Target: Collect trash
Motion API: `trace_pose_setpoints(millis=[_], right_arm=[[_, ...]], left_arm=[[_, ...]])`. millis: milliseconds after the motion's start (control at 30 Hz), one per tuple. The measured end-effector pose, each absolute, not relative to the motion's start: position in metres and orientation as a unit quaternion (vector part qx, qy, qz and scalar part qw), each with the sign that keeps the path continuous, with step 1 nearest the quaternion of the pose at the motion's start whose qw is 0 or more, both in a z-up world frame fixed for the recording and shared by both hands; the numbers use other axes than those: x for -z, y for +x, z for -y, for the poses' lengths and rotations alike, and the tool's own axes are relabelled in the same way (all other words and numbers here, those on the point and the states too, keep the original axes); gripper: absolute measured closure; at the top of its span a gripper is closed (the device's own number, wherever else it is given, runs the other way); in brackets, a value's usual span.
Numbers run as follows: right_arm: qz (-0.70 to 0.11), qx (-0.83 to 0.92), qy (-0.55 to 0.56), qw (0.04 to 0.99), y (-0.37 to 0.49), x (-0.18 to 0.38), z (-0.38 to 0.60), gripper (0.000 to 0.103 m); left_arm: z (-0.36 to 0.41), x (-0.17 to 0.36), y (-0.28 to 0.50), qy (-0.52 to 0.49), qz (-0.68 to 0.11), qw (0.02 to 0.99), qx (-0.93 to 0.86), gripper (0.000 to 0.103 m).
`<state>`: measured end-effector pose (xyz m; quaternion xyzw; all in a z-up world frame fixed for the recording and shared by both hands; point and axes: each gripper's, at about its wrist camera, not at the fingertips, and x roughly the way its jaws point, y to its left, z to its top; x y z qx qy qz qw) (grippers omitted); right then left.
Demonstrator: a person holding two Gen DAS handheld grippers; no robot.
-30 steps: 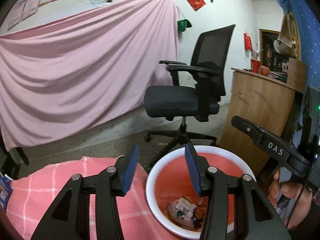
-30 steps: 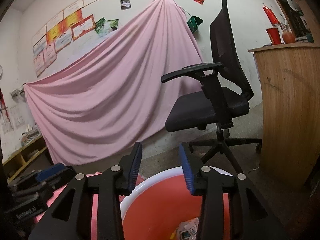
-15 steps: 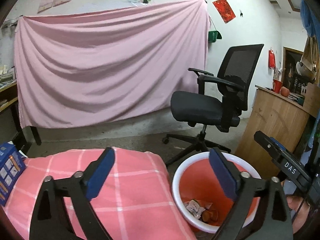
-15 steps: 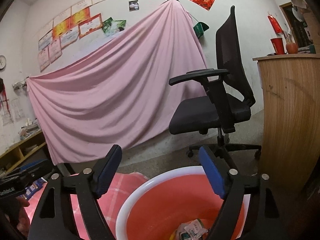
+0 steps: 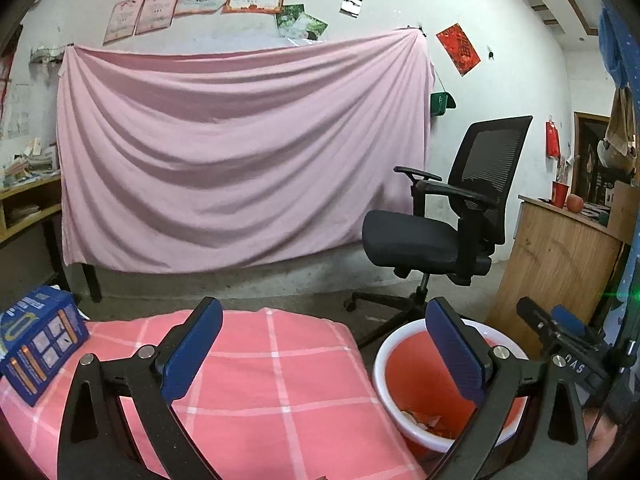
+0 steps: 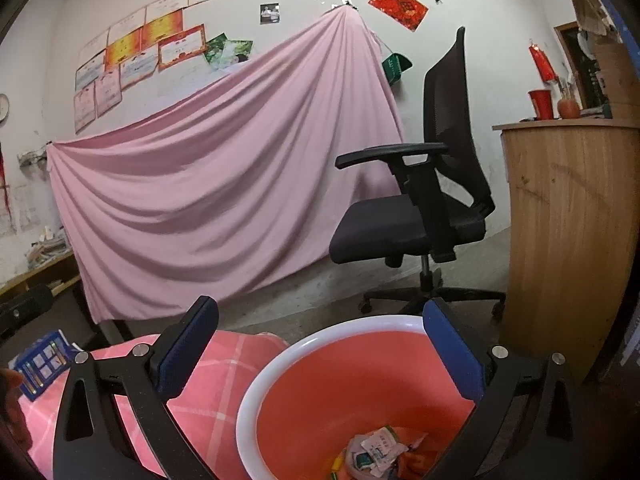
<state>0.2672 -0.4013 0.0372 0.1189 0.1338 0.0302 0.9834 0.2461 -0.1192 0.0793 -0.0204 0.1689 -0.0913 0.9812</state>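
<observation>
A red trash bin with a white rim (image 6: 304, 354) stands beside the table and holds several crumpled wrappers (image 6: 378, 454). It also shows in the left wrist view (image 5: 384, 354), with scraps at its bottom (image 5: 424, 420). My right gripper (image 6: 320, 348) is open and empty, above the bin's near-left rim. My left gripper (image 5: 324, 354) is open and empty, above the right end of the pink checked tablecloth (image 5: 276, 380), left of the bin. The right gripper's body (image 5: 568, 354) shows at the right edge of the left wrist view.
A blue box (image 5: 38, 346) lies at the table's left end. A black office chair (image 5: 448, 224) stands behind the bin. A wooden counter (image 6: 568, 232) is on the right. A pink sheet (image 5: 240, 160) hangs on the back wall.
Both grippers opened wide from a narrow gap. The left gripper swung left and back, so more tablecloth and the blue box came into view. The right gripper pulled back slightly.
</observation>
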Motion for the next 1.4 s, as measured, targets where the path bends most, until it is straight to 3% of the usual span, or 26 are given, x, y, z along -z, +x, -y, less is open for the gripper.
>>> trace_pose_setpoints(millis=[1400], right_arm=[[-0.098,-0.045,0.059,0.992,0.104,-0.045,0.303,0.000]], left_arm=[[0.017,-0.044,0.082,-0.051,-0.173,0.983,0.048,0.002]])
